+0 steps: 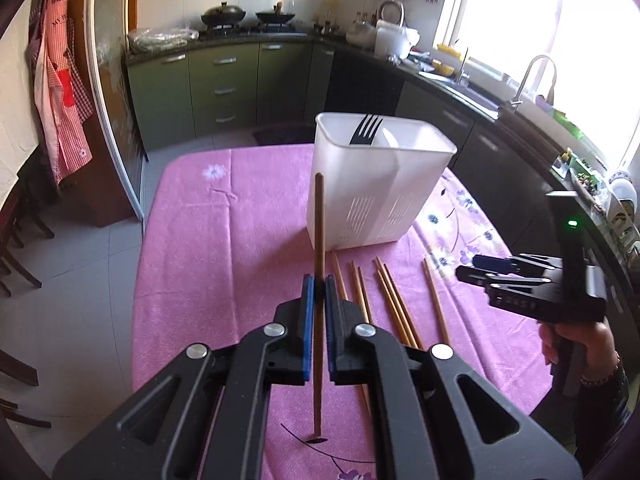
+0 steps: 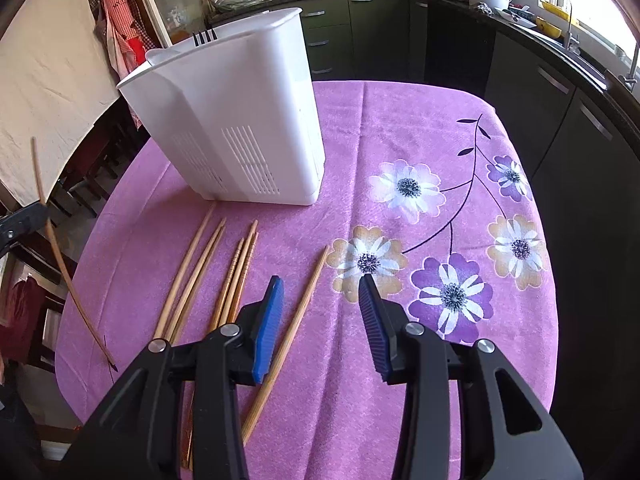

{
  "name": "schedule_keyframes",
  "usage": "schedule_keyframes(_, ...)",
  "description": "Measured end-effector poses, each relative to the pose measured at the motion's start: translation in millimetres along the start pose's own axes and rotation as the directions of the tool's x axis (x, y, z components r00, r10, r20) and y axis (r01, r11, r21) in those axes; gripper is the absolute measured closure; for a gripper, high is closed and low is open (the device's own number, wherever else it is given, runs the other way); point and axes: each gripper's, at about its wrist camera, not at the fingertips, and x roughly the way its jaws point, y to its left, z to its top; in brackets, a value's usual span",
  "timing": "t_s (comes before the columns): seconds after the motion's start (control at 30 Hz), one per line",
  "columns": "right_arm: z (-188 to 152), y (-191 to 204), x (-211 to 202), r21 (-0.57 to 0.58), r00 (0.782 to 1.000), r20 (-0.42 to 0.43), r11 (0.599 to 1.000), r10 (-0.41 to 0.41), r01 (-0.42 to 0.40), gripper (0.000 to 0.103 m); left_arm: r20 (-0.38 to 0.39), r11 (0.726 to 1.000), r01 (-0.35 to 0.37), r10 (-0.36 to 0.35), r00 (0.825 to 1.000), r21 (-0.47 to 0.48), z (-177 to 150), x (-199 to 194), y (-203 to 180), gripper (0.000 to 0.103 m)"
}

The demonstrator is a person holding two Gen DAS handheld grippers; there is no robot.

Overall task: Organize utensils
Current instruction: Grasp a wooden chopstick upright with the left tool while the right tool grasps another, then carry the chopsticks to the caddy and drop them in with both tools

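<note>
A big table with a pink flowery cloth (image 2: 400, 128) fills most of the view. It stands in a kitchen with dark green cupboards (image 1: 224, 84).

On the cloth stands a tall white plastic holder (image 1: 372, 184) with little slits low on its sides. It is upright and near the far part of the table. A black fork (image 1: 366, 130) sticks up out of it, prongs up.

The left gripper (image 1: 319, 292) has its blue pads squeezed tight on 1 brown chopstick (image 1: 319, 240). The stick stands almost straight up, with its top in front of the holder's near wall. Its low tip is by the cloth, but I cannot tell if it touches.

The right gripper (image 2: 322, 292) hangs over the cloth with its jaws apart and nothing between the pads. A hand (image 1: 568, 340) holds its handle.

Loose wooden chopsticks (image 2: 212, 276) lie flat on the cloth, just in front of the holder. I can count about 6. One more chopstick (image 2: 296, 320) of these lies on its own, right under the right gripper's left finger (image 2: 269, 328).
</note>
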Motion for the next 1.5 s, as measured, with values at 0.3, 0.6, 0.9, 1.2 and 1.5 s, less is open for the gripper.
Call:
schedule_keyframes(0.3,10.5,3.6,38.2,0.029,0.983,-0.18,0.999,0.033,-0.028,0.064,0.089,0.999,-0.018,0.014,0.996,0.041,-26.5,-43.5,-3.3,0.098)
schedule_keyframes(0.6,17.5,18.1,64.5,0.038,0.952,-0.306,0.999,-0.023,0.036,0.07,0.106,0.998,-0.018,0.011,0.994,0.062,-36.6,-57.3,2.7,0.097)
schedule_keyframes(0.9,7.0,34.6,68.8,0.009,0.947,-0.311,0.996,-0.078,0.085,0.095,0.106,0.996,-0.013,0.004,0.994,0.086,-37.9,-59.8,0.4,0.097)
schedule_keyframes(1.2,7.8,27.6,-21.9,0.005,0.998,-0.056,1.0,0.01,-0.01,0.097,0.101,0.995,-0.019,0.009,0.995,0.098,-38.0,-61.6,-2.3,0.097)
schedule_keyframes(1.5,-30.9,35.8,-134.4,-0.093,0.967,0.252,0.996,0.035,-0.012,0.097,0.104,0.993,-0.024,0.012,0.994,0.112,-41.4,-64.8,-7.3,0.097)
